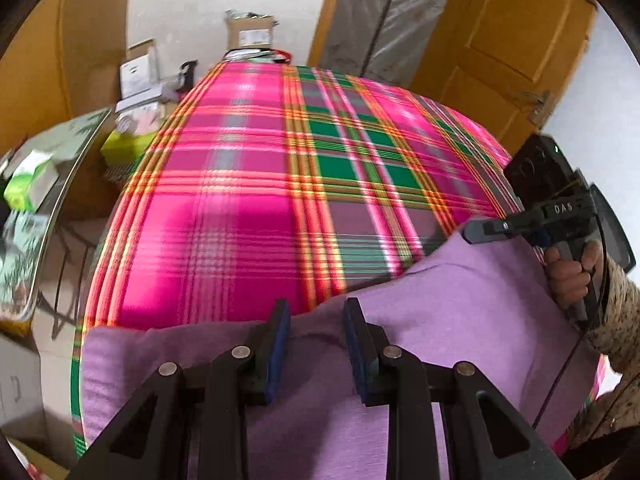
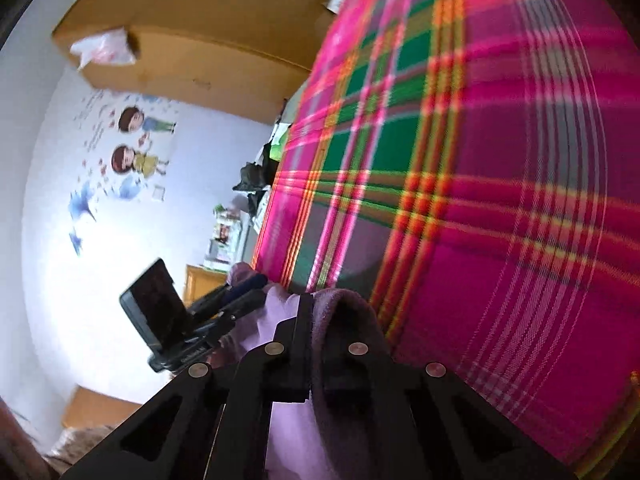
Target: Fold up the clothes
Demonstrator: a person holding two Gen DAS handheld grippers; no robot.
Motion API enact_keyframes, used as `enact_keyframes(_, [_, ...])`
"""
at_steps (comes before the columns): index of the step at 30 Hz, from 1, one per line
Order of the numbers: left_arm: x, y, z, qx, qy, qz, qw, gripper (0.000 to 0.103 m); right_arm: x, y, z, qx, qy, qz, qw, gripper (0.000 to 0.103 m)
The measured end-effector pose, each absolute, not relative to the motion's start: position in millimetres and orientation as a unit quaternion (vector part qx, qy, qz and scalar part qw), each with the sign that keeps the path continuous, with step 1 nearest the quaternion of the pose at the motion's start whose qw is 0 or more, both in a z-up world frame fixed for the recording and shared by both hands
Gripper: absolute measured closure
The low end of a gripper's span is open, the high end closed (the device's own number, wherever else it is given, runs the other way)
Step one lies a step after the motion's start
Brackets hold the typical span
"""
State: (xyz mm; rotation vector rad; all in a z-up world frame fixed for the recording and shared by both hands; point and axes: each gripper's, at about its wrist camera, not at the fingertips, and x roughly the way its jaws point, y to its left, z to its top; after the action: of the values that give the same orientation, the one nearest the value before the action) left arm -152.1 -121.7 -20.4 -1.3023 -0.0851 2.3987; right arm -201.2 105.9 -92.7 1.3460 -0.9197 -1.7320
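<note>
A lilac garment [image 1: 440, 304] lies rumpled across the near end of a bed with a pink, green and orange plaid sheet [image 1: 248, 184]. My left gripper [image 1: 318, 320] hovers just above the garment's far edge, blue pads [image 1: 280, 332] apart, nothing between them. At the right, a hand [image 1: 568, 276] holds my right gripper [image 1: 476, 231], shut on the garment's raised edge. In the right wrist view the right gripper [image 2: 320, 300] pinches a fold of the lilac garment [image 2: 348, 320], which drapes over and hides one finger. The left gripper [image 2: 244, 292] shows beyond it, beside the plaid sheet [image 2: 500, 200].
Cardboard boxes [image 1: 250, 32] stand past the bed's far end, more boxes [image 1: 140, 76] at its left corner. A glass-topped table [image 1: 60, 160] with packets is on the left. An orange door [image 1: 512, 40] is at the back right. Wall stickers [image 2: 132, 148] and a wooden cabinet [image 2: 192, 40] fill the right wrist view's left.
</note>
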Motion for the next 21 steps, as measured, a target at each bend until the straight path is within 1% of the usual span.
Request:
enact_keyframes(4, [-152.4,-135.9,-21.7,-0.466,-0.035,0.865,0.182,0.075,-203.9,107.8,-90.3,0.523,-0.37,-0.665,0.383,0.098])
enact_keyframes(8, [-154.5,-148.8,-25.4,-0.465,-0.07,0.863,0.183,0.075,-203.4,108.5,-89.2,0.522,-0.382,-0.65,0.4,0.097])
enact_keyframes(11, [-151.5,-149.2,-24.4,-0.462,-0.069,0.867,0.175,0.075,-204.4,112.6,-93.3,0.532,-0.39,-0.639,0.396,0.096])
enact_keyframes(17, [-138.1,-150.0,-12.4,-0.45,-0.046,0.879,0.151,0.075,-206.1,124.0,-88.7,0.54,-0.371,-0.654,0.378,0.095])
enact_keyframes(21, [-126.8,-163.1,-12.2,-0.452,-0.055,0.881,0.13,0.075,-209.0,120.5,-87.1,0.544,-0.358,-0.652,0.389,0.096])
